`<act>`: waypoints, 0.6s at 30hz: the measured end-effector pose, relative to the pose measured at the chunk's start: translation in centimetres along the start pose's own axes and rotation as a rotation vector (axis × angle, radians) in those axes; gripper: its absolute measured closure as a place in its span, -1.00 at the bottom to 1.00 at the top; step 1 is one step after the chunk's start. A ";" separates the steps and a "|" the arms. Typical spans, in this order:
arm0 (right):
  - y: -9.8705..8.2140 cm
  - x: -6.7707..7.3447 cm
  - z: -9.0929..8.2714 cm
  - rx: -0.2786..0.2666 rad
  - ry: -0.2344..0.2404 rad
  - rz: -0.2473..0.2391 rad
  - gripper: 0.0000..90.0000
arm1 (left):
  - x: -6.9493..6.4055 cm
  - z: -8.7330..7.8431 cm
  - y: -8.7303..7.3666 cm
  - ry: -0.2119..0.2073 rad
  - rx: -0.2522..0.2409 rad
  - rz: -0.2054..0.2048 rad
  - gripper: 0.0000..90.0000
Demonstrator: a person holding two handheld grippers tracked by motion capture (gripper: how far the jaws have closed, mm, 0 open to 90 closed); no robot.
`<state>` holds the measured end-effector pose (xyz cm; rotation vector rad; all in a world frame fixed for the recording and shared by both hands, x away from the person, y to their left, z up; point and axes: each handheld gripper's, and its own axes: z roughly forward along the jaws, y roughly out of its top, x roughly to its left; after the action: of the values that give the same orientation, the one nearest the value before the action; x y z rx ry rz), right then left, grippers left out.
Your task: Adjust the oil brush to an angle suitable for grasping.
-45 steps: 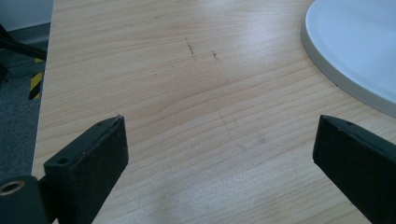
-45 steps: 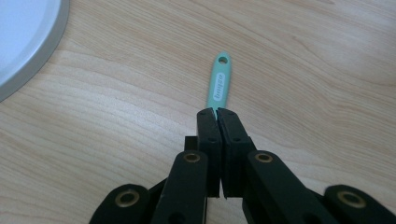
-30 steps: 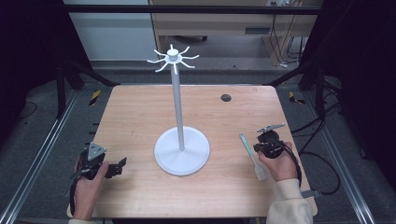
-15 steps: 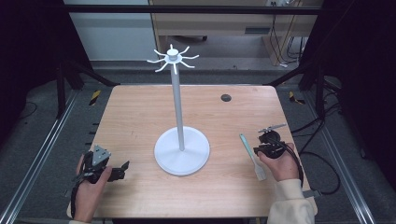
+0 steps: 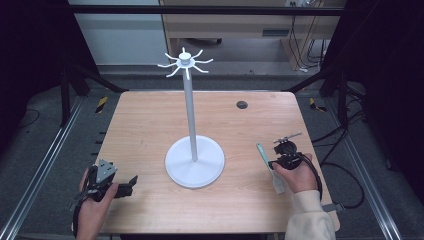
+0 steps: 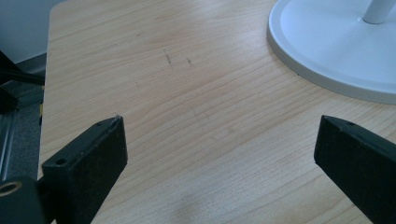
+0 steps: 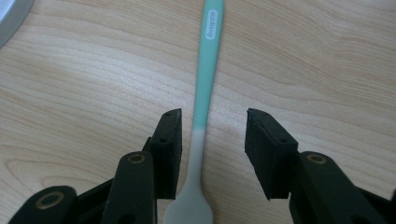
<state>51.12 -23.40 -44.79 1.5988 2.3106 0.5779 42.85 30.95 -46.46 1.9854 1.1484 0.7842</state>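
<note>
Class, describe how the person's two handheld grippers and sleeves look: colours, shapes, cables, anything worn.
Both grippers, left gripper and right gripper, are black with two blocky jaws. The left carries a grey three-cornered plate. A black cable trails from the right. The right forearm wears a cream sleeve.

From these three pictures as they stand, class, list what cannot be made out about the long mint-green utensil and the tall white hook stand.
- Long mint-green utensil: right gripper view, its pale wide end is cut off by the bottom edge; the handle lettering is too blurred to read.
- The utensil in the high view: its near end is hidden by the right hand.
- Tall white hook stand: left gripper view, pole and hooks are cut off by the top edge.
</note>
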 end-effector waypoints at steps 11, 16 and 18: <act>0.4 0.1 1.2 0.048 0.015 0.008 0.38 | -0.3 0.3 0.1 -0.002 0.014 0.013 -0.95; 0.7 0.4 1.9 0.082 0.015 0.004 0.49 | -0.3 0.3 0.1 -0.005 0.012 0.012 -0.95; 0.7 0.4 2.1 0.086 0.012 0.005 0.51 | -0.3 0.4 0.1 -0.005 0.010 0.009 -0.95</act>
<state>52.48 -22.42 -46.32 1.6440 2.3713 0.4967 43.02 30.54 -46.65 2.0016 1.1434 0.7793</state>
